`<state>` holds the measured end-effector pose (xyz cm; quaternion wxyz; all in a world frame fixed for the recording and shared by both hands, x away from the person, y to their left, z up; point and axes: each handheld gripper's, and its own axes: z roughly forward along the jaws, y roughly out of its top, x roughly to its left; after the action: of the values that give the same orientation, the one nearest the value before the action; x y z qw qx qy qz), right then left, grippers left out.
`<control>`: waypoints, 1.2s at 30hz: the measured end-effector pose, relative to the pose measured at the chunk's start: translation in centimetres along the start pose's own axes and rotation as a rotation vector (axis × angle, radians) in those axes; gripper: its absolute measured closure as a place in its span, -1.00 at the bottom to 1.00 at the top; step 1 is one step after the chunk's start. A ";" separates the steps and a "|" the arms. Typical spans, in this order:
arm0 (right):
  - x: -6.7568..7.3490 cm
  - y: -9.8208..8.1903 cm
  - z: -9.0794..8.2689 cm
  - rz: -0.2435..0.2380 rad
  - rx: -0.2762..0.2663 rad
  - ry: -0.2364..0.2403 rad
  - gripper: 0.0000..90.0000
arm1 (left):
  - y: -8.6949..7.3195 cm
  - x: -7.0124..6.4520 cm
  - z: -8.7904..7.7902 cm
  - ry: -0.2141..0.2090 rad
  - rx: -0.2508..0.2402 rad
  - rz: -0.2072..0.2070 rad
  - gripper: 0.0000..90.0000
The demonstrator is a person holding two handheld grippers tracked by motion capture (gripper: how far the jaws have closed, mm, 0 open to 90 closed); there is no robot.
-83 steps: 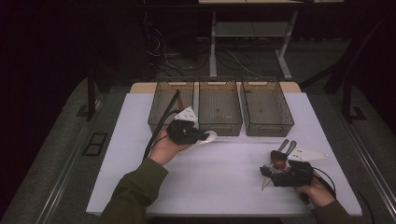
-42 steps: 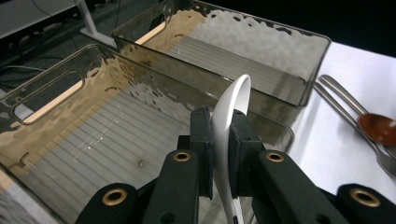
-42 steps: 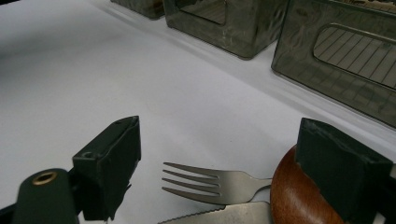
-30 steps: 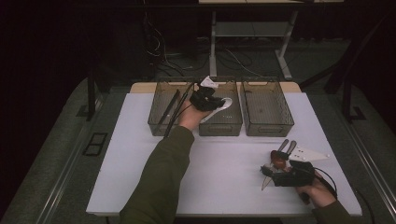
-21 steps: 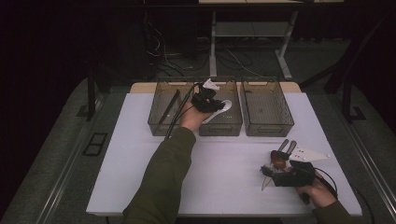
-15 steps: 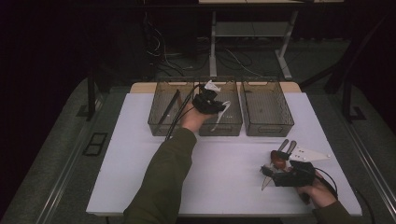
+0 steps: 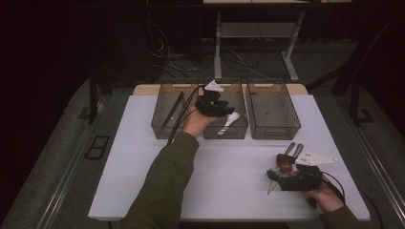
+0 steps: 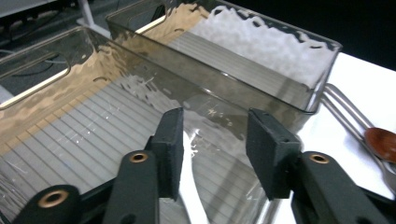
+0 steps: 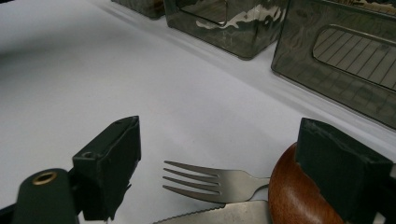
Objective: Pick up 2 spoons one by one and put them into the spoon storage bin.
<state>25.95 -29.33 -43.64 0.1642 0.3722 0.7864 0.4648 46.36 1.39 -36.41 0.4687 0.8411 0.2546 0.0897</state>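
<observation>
L tongs [image 7: 224, 110] are hovering over the middle bin [image 7: 239, 131], jaws just opening to release the white spoon [image 7: 229, 120], now lying inside that bin. R tongs [image 9: 229, 154], released, are waiting well right of the bin at the fork [image 9: 205, 183] & wooden spoon [image 9: 299, 196] on the worktop [image 7: 143, 157], prob. for sorting next.

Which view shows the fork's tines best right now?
The right gripper view: the fork lies close, tines distinct, between the open jaws. The high view shows the cutlery as a small dark cluster; the left gripper view catches handles at its right edge.
</observation>
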 end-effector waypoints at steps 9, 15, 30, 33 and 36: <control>0.0 0.0 0.0 0.001 0.006 0.000 -0.68 | -1.4 -1.3 -2.7 -0.014 -0.020 0.017 0.04; 0.0 0.0 0.1 -0.005 0.008 -0.002 -0.68 | -3.1 -2.0 -4.8 -0.032 -0.036 0.015 -0.05; -0.1 0.0 0.0 0.005 0.001 -0.005 -0.68 | -8.9 -4.2 -9.7 -0.072 -0.040 -0.006 -0.28; -0.2 0.0 0.0 0.009 -0.001 -0.010 -0.68 | -10.3 -4.6 -10.6 -0.056 -0.038 -0.009 -0.35; -0.2 0.1 -0.1 0.016 0.005 -0.011 -0.68 | -11.5 -4.9 -11.5 -0.038 -0.037 -0.016 -0.41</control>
<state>26.06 -29.54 -43.56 0.1639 0.3813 0.7837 0.4621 33.75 12.36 -39.33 0.4898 0.8316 0.2509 0.0746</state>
